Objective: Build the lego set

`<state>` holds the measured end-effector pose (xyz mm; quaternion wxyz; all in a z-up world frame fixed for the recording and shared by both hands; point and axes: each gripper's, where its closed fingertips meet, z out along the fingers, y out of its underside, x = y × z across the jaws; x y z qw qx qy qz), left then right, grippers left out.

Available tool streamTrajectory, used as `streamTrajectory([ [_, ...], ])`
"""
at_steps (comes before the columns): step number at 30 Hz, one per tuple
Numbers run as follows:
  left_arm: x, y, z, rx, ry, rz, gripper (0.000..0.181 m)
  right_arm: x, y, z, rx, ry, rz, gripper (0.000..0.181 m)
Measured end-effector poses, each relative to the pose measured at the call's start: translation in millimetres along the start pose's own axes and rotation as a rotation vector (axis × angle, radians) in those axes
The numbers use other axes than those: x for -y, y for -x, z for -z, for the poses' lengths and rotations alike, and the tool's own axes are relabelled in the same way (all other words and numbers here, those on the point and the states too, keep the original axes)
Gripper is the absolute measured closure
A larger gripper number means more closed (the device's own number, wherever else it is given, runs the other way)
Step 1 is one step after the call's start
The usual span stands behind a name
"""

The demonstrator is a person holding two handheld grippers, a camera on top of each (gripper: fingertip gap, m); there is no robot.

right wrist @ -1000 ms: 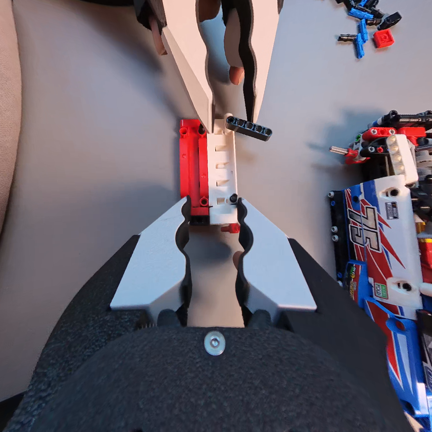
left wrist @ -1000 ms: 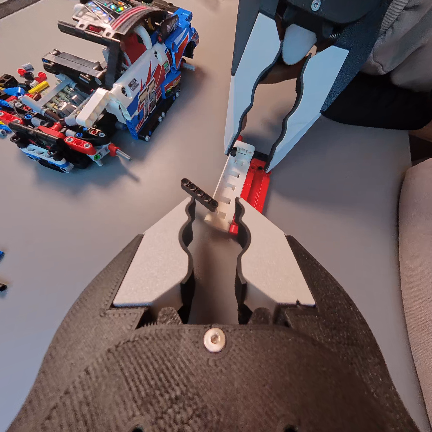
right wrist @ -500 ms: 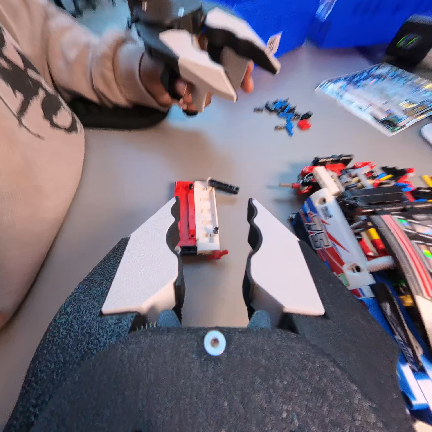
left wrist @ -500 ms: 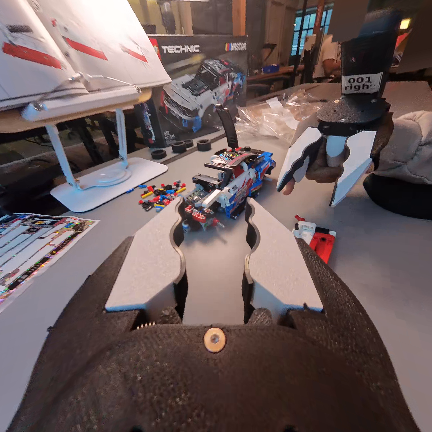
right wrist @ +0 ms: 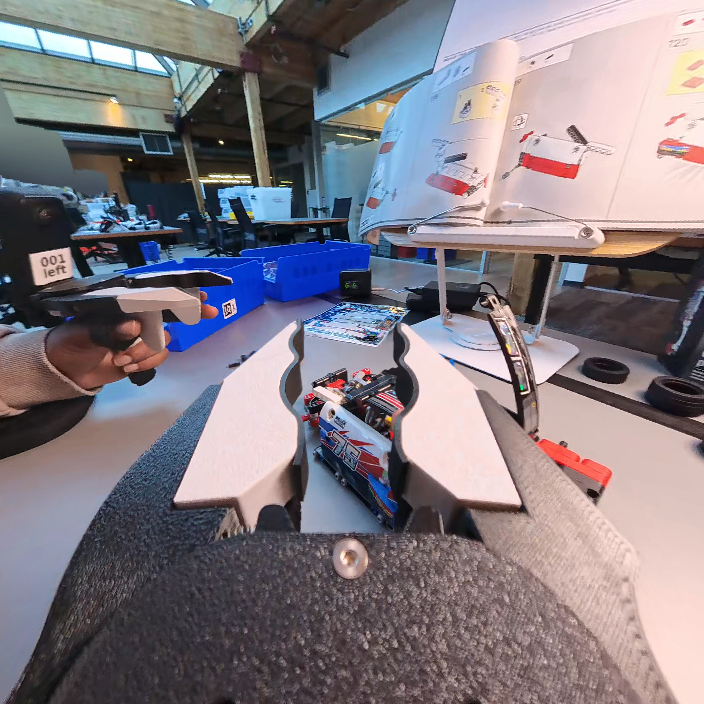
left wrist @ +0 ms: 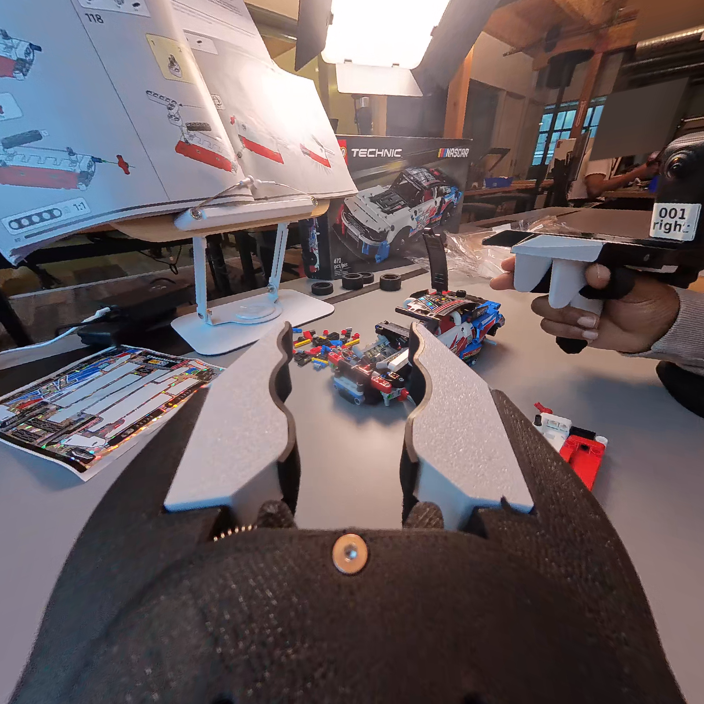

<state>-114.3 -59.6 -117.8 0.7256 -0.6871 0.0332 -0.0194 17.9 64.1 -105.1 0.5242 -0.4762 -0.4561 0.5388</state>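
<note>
The half-built blue, white and red lego car (left wrist: 453,331) stands mid-table with a black panel raised on top. It also shows in the right wrist view (right wrist: 354,430), right in front of the right gripper. A red and white panel assembly (left wrist: 571,438) lies on the table to the right of my left gripper (left wrist: 350,331), partly hidden by its right finger. My left gripper is open and empty above the table. My right gripper (right wrist: 348,331) is open and empty too. Each gripper shows side-on in the other's view, right (left wrist: 499,242) and left (right wrist: 213,289), held level in a hand.
Loose small parts (left wrist: 324,344) lie left of the car. A sticker sheet (left wrist: 95,396) lies at the left. The instruction booklet on a white stand (left wrist: 236,320), the set's box (left wrist: 400,205) and tyres (left wrist: 354,282) stand behind. Blue bins (right wrist: 228,282) sit at the far left.
Both grippers have lifted away from the red and white panel, which stays on the table, and tilted up to level. Both jaws stand a little wider apart.
</note>
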Motion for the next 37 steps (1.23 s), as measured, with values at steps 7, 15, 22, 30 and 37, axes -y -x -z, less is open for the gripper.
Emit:
streamTrajectory([
  [7, -1, 6, 1, 0.015, -0.001, 0.023, 0.124, -2, -6, 0, -0.036, 0.001, 0.007, 0.144],
  [15, 2, 10, 2, 0.04, -0.014, 0.02, 0.123, -5, 0, -4, -0.038, 0.017, 0.049, 0.144],
  [22, -2, 13, -1, 0.072, 0.009, 0.006, 0.126, 0, 6, -3, -0.058, 0.013, 0.131, 0.134],
  [30, -6, 8, -7, 0.075, 0.023, 0.021, 0.128, 41, -11, -32, -0.108, -0.006, 0.241, 0.158],
  [37, -2, 1, -2, 0.069, 0.02, -0.015, 0.131, 146, -32, -172, -0.101, -0.138, 0.374, 0.181],
])
